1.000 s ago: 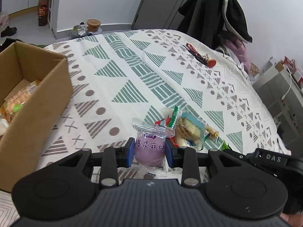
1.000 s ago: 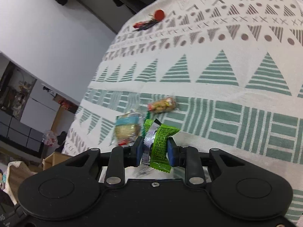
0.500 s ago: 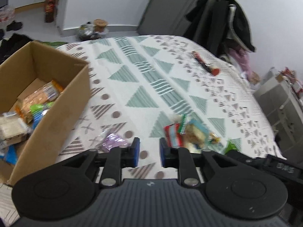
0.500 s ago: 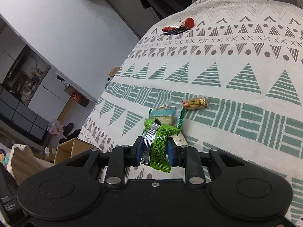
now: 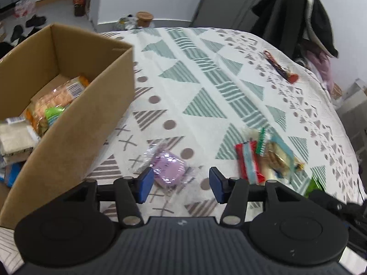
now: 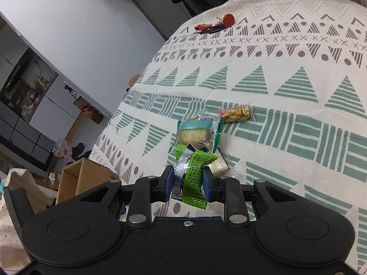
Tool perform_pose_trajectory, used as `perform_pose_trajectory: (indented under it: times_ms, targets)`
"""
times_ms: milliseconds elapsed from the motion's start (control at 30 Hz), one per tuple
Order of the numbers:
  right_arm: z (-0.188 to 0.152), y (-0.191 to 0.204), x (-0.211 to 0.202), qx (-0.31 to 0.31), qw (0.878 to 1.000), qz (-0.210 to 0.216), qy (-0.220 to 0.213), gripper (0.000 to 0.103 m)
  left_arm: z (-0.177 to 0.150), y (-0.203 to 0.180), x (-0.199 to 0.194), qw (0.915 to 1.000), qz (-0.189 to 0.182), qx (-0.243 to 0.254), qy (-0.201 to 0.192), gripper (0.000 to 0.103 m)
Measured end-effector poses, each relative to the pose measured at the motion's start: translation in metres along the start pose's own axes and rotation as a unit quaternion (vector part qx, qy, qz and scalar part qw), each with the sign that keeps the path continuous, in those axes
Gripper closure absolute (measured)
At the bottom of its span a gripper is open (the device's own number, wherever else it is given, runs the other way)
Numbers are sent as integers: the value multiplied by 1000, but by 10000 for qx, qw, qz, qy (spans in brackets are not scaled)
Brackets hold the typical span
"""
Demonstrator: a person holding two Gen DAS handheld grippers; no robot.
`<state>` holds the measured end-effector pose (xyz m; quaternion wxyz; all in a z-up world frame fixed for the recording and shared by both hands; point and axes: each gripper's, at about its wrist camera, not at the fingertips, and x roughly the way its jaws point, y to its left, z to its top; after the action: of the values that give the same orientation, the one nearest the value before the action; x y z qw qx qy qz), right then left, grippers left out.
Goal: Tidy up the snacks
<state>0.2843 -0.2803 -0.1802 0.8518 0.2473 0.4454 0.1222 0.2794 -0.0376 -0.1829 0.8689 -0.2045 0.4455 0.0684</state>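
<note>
My left gripper [image 5: 181, 184] has let the purple snack [image 5: 168, 168] go; its fingers now gape, the snack lying on the bed just beyond them, right of the box [image 5: 68, 105]. My right gripper [image 6: 187, 181] pinches a green packet [image 6: 195, 174], box far left.

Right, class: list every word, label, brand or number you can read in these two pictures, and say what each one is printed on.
None reads in full.
Green snack packet in the right gripper: dense black print, too small to read.
Purple snack packet near the open left gripper: blurred, unreadable.
Orange packet in the cardboard box: a barcode only, digits illegible.
</note>
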Motion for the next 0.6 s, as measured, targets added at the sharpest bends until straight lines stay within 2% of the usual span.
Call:
perform_pose_trajectory:
  times_ms: [233, 367, 533, 600]
  targets:
    - [-2, 0, 10, -120, 9998, 89, 160, 76, 3, 5, 13, 9995, 171, -225, -118, 51]
    - [-2, -4, 18, -101, 9995, 132, 286, 76, 3, 10, 26, 9989, 196, -437, -9, 51]
    - [-2, -13, 25, -46, 9990, 151, 410, 76, -2, 2, 31, 9990, 411, -183, -64, 51]
    - [-1, -15, 26, -25, 9990, 143, 430, 76, -3, 0, 31, 9991, 387, -168, -34, 58]
